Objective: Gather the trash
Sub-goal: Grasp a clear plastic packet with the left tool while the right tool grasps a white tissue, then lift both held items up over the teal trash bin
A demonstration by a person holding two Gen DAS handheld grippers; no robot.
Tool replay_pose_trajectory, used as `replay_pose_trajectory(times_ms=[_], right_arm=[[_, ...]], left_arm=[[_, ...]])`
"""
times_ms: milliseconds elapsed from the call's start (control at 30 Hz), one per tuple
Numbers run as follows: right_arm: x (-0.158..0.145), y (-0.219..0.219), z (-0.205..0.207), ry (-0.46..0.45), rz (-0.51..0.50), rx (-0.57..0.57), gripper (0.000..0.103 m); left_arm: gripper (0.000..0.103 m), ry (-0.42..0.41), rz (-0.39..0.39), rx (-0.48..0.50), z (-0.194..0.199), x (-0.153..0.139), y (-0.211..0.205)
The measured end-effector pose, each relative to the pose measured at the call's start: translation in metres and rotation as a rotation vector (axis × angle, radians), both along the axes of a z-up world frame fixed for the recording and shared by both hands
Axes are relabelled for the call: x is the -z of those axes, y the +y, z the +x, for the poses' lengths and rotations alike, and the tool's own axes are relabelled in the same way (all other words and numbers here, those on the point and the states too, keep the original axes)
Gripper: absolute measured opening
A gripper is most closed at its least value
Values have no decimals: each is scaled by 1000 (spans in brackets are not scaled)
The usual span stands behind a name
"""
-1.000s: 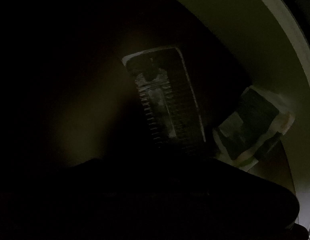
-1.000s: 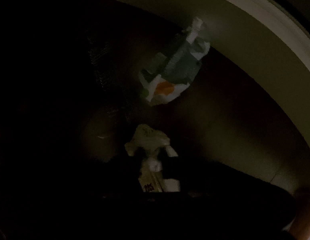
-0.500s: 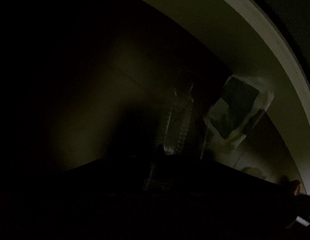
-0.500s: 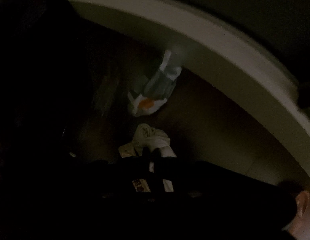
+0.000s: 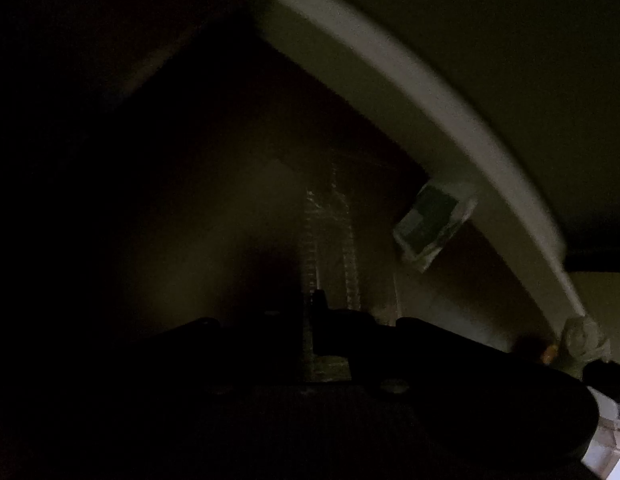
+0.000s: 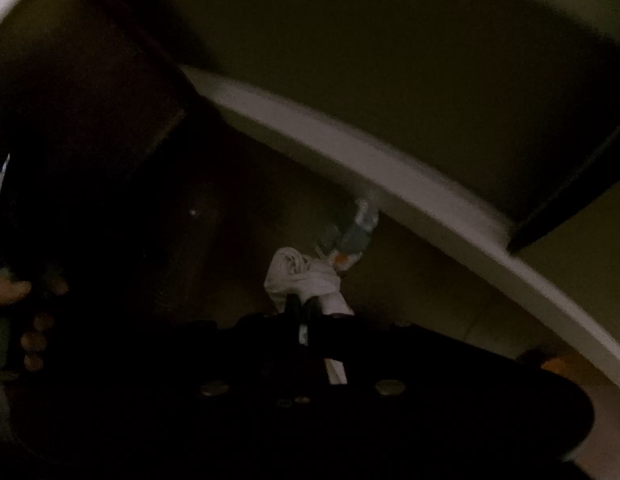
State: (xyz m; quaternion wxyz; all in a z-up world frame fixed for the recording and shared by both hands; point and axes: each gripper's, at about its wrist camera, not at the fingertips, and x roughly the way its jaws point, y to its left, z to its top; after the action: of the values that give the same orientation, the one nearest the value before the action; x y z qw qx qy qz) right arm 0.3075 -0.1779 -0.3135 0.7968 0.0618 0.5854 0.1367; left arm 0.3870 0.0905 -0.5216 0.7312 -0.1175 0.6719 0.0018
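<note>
The views are very dark. In the left wrist view my left gripper [image 5: 315, 308] is shut on a clear ribbed plastic tray [image 5: 330, 240], which hangs from the black fingers above the floor. In the right wrist view my right gripper [image 6: 304, 306] is shut on a crumpled white tissue [image 6: 298, 276], also lifted off the floor. A green and white wrapper [image 5: 430, 224] lies on the floor against the baseboard; the right wrist view shows the wrapper [image 6: 352, 240] with an orange spot just beyond the tissue.
A white baseboard [image 5: 430, 92] curves across under a wall, seen too as the baseboard [image 6: 390, 176] in the right wrist view. Dark furniture [image 6: 90, 80] stands at the upper left. A person's hand [image 6: 14, 292] shows at the left edge.
Both grippers have risen away from the floor, the left with the clear tray and the right with the tissue. The wrapper stayed down by the baseboard and looks smaller.
</note>
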Motion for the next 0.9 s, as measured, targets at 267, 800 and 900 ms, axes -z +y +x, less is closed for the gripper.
replay_pose_trajectory(times_ms=[267,800,900], right_arm=[[-124,21,-21,-165,17,-51,2],[-385,82,-78,-604,116,-195,2],[-424,100,-85,-698,118,-232,2]], left_arm=[[3,-219,-39,-61,-32,-155,35],[4,-729,-53,-40,-112,-450,84],[4,-820,-43,-53,-126,-496,98]])
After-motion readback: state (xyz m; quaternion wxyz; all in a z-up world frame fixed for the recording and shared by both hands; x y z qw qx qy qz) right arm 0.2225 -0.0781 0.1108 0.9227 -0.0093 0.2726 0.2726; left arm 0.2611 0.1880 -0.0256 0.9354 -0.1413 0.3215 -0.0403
